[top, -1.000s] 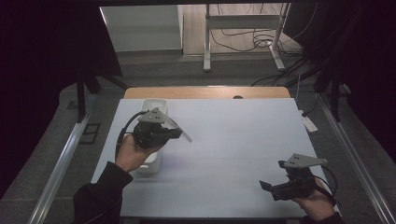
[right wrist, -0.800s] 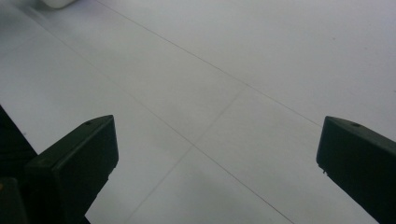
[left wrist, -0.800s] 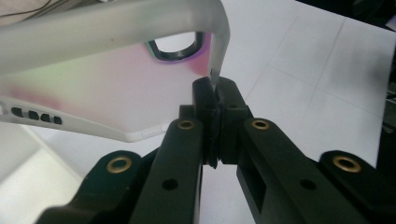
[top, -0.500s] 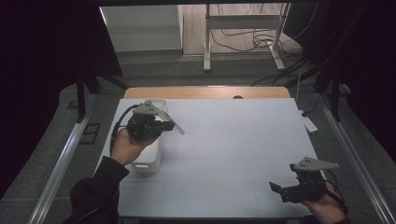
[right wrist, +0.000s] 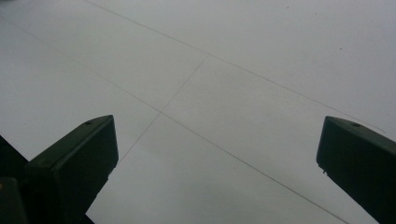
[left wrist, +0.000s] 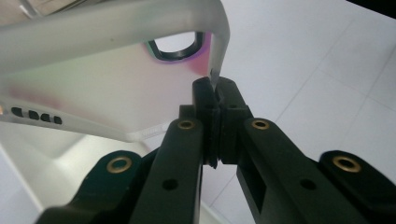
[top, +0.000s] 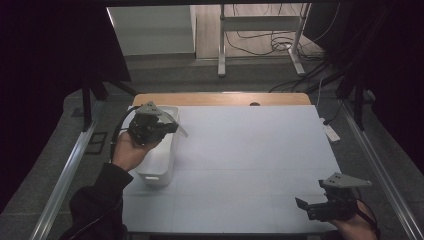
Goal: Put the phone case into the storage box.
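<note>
A translucent, frosted phone case [left wrist: 107, 79] with a dark-rimmed camera cutout hangs in the air, pinched by one edge. My left gripper [left wrist: 215, 91] is shut on that edge. In the high view the left gripper [top: 170, 126] is held over the far end of a white plastic bin [top: 159, 159], and the case [top: 180, 130] sticks out to its right. My right gripper [top: 304, 207] hovers low at the table's near right corner, pointing left. Its jaws stand wide open over bare tabletop in the right gripper view [right wrist: 217, 154], with nothing between them.
The white table [top: 250, 150] has a wooden strip along its far edge. A white power strip [top: 330, 132] lies just off the right edge. Metal rails run along both sides. Cables and a stand's legs lie on the floor beyond.
My left hand has carried the case away from me and to the left, over the bin's far end. My right hand has drawn back toward the near right corner.
</note>
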{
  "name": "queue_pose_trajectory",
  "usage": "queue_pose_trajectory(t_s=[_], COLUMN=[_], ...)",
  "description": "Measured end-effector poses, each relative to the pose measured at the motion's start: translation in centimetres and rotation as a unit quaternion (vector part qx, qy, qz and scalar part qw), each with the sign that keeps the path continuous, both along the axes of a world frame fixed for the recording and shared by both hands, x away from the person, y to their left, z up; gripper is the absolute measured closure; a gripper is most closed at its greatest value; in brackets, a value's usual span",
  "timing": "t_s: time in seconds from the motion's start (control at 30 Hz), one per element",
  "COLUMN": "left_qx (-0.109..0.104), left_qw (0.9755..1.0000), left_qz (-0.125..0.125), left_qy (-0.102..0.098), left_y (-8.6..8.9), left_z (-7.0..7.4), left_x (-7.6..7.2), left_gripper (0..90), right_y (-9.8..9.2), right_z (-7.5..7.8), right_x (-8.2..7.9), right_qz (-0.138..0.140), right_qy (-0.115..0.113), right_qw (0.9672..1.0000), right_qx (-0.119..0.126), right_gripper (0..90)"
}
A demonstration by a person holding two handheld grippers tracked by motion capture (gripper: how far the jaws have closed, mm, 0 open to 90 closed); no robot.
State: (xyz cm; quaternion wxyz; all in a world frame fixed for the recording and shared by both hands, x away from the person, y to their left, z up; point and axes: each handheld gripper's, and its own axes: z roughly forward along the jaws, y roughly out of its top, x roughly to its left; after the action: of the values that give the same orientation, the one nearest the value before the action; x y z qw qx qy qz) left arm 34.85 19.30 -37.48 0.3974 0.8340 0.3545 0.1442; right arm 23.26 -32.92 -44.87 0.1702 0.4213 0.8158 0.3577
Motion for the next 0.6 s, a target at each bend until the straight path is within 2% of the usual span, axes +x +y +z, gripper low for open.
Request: queue_pose_trajectory(t_s=[0.3, 0.6], left_qx=[0.011, 0.022], left_qw=[0.9995, 0.9985], left_qz=[0.028, 0.050], left_qy=[0.003, 0.007], left_y=[1.3, 2.1], left_z=[0.3, 0.3], left_x=[0.9, 1.9], left_gripper=[88.4, 88.4], right_y=[-0.7, -0.8], right_z=[0.1, 0.2], right_x=[-0.4, -0.4], right_qz=[-0.015, -0.019], right_qy=[-0.005, -0.006], right_qw=[0.9999, 0.9998], right_qx=[0.003, 0.007], right_gripper=[0.0, 0.0])
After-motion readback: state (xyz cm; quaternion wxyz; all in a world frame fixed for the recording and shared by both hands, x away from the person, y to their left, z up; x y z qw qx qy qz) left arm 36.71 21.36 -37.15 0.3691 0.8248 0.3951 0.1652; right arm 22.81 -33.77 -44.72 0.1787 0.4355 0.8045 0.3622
